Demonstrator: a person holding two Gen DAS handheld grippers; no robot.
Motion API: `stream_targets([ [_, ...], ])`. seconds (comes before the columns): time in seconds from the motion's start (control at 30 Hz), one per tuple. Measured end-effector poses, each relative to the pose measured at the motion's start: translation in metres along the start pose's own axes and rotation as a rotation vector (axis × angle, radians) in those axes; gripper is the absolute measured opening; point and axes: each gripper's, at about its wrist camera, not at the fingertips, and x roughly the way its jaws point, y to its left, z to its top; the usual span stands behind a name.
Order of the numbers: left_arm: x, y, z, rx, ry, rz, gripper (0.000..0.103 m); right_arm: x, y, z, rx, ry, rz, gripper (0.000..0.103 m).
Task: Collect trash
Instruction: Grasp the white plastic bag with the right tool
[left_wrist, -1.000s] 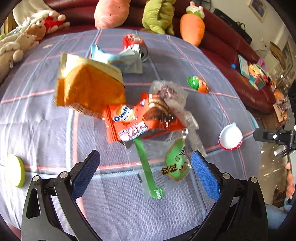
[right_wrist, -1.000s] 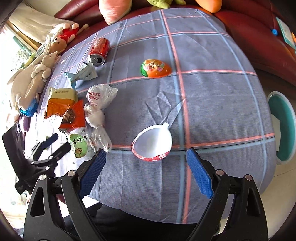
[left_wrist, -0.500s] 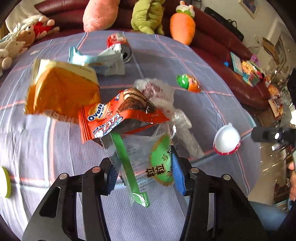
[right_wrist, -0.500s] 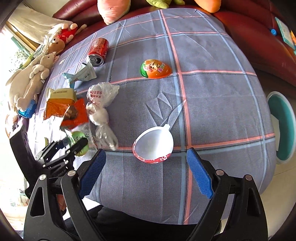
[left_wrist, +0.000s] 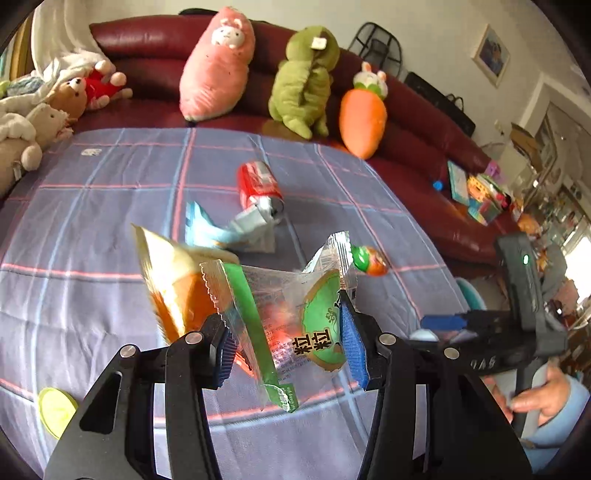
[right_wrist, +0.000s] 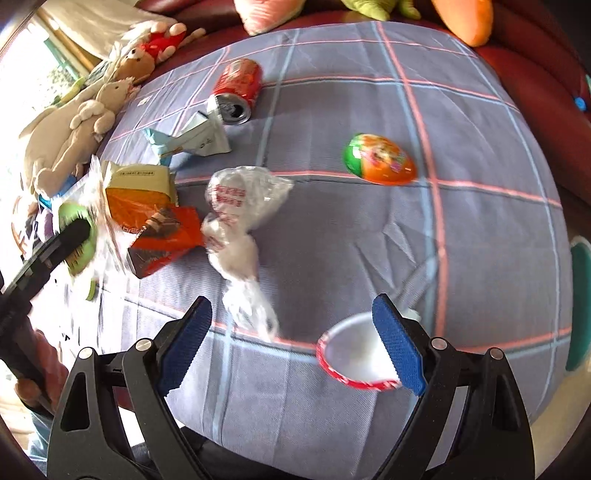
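My left gripper (left_wrist: 288, 347) is shut on a clear snack wrapper with a green label (left_wrist: 291, 295) and holds it up off the blue plaid tablecloth (left_wrist: 110, 206). Behind it lie an orange-and-yellow bag (left_wrist: 166, 273), a crumpled blue carton (left_wrist: 229, 232) and a red can (left_wrist: 258, 184). My right gripper (right_wrist: 291, 332) hangs open over the cloth. A crumpled clear plastic bag (right_wrist: 240, 206) lies just ahead of it, and a white cup with a red rim (right_wrist: 354, 354) sits by its right finger. An orange wrapper (right_wrist: 162, 236) lies to the left.
An orange-and-green egg toy (right_wrist: 380, 158) rests at the right of the table. A green lid (left_wrist: 55, 410) lies near the left front edge. Plush toys line the red sofa (left_wrist: 147, 40) behind. A teal bin rim (right_wrist: 578, 306) shows past the table's right edge.
The left gripper closed on the green-label wrapper and raised it off the cloth. The right gripper slid left, so the white cup now sits at its right finger.
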Motion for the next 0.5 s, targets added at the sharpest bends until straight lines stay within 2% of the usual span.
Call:
stream_targets([
  [0.07,-0.003,0.009,0.006,-0.024,-0.011,0.011,0.05,0.009,0.011,0.002,-0.038,0.013,0.002,0.083],
  [0.23,0.001,0.021,0.01,-0.049,0.001,0.037,0.05,0.033,0.026,0.012,-0.085,0.034,0.01,0.067],
  [0.37,0.009,0.025,0.01,-0.056,0.022,0.041,0.05,0.049,0.033,0.018,-0.117,0.046,0.011,0.063],
  [0.4,0.011,0.025,0.009,-0.06,0.028,0.04,0.05,0.051,0.034,0.018,-0.124,0.049,0.016,0.057],
  [0.43,0.013,0.025,0.01,-0.065,0.036,0.038,0.05,0.054,0.034,0.019,-0.13,0.06,0.022,0.032],
  [0.47,0.015,0.024,0.01,-0.067,0.042,0.036,0.05,0.054,0.033,0.019,-0.124,0.065,0.026,0.023],
  [0.5,0.016,0.023,0.01,-0.065,0.046,0.033,0.05,0.051,0.029,0.02,-0.107,0.055,0.033,0.024],
])
